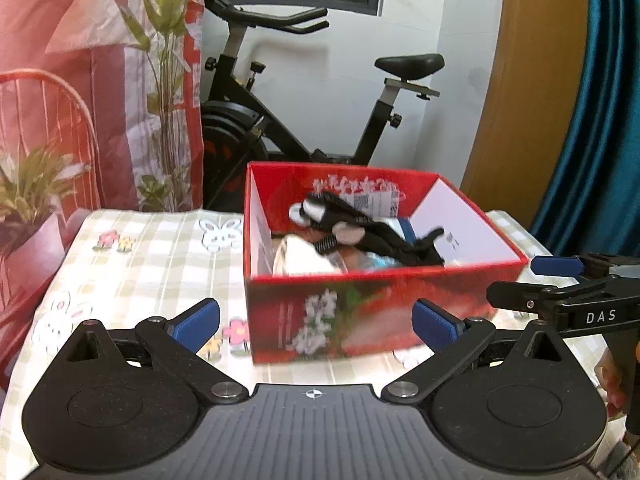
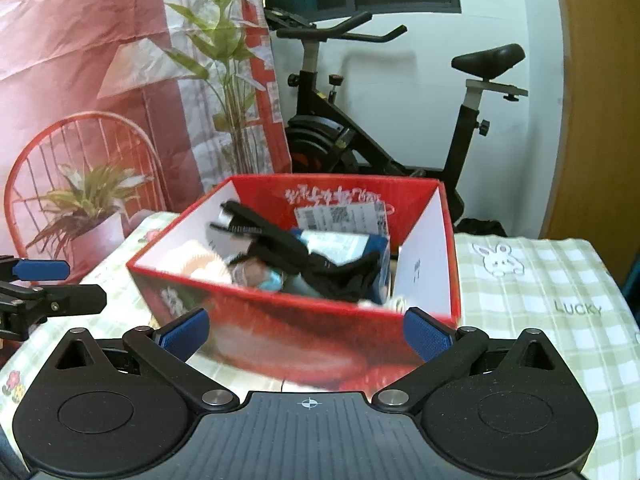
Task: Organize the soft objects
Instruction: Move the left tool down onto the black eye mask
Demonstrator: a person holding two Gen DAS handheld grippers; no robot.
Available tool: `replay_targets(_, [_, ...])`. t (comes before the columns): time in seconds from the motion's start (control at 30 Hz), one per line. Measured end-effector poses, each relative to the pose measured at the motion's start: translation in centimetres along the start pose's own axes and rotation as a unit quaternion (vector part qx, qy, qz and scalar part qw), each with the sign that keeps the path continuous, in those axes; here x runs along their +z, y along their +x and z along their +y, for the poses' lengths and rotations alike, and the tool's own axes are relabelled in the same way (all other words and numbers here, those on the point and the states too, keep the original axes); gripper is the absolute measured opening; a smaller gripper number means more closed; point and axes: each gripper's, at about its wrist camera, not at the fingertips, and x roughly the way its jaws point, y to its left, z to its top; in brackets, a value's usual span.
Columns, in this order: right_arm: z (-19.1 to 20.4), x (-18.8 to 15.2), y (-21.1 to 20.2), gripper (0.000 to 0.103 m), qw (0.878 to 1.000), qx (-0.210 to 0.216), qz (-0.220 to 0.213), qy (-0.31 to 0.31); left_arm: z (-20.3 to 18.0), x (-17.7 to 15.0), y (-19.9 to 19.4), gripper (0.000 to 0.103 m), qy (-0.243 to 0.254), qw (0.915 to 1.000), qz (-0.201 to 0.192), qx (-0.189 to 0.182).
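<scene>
Red cardboard box (image 1: 372, 312) with soft items sits on checked green-white tablecloth (image 1: 152, 264), frame centre.
Black-and-white plush toy (image 1: 360, 228) lies on top inside the box, over a white cloth bundle (image 1: 304, 258) and a blue packet (image 2: 344, 246). Left gripper (image 1: 316, 324) released, blue pads spread wide, nothing between, low centre just before box front. Right gripper (image 2: 306, 334) also wide open, empty, close to box front wall. Black exercise bike (image 2: 400, 132) behind, upper frame.
</scene>
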Motion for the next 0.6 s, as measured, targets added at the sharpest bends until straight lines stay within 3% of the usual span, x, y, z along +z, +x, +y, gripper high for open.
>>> replay_targets(0.3, [0.4,-4.0,-0.9,0.103,1.0,-0.003,0.023,0.006,0.4,-4.3,-0.1,0.103,-0.009,0.9992,0.038,-0.008])
replay_targets(0.6, [0.4,-8.3,-0.1,0.102,0.996,-0.024,0.084,-0.002,0.6,-7.0,2.2,0.101,-0.028,0.9957,0.085,-0.025])
